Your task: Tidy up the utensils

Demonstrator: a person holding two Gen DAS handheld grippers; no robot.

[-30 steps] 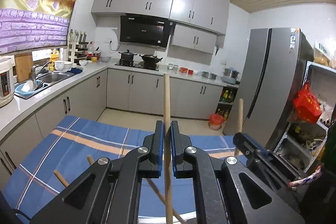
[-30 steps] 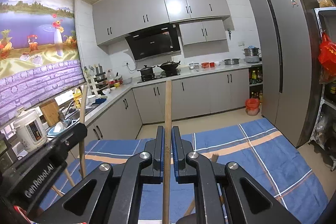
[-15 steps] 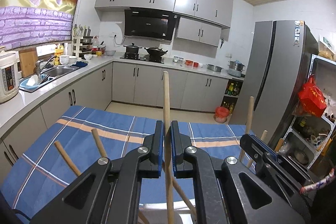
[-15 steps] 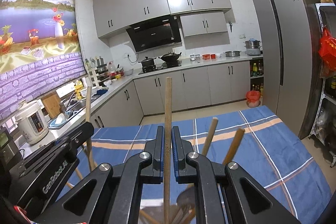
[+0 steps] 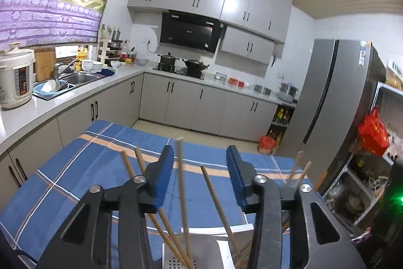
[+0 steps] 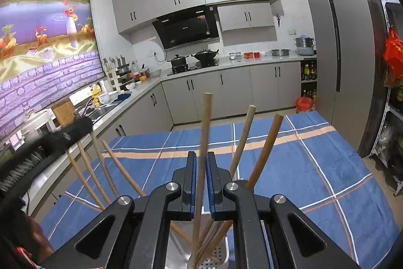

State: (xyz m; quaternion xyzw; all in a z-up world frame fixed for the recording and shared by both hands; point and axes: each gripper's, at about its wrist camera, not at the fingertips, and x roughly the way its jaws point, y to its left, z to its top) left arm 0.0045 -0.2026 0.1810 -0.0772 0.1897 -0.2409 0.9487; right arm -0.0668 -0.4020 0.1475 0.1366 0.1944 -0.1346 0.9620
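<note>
Left wrist view: the left tongs (image 5: 200, 178) are opening, jaws well apart, with a thin wooden stick (image 5: 181, 190) standing loose between them, touching neither pad, its lower end in the metal holder (image 5: 201, 252) at the near edge of the blue checked cloth (image 5: 75, 180). The right tongs (image 6: 200, 178) stay narrow around a thicker stick (image 6: 203, 143) and are just starting to part. Good practice now is probably to let each stick settle among the others, then draw back level without knocking them.
</note>
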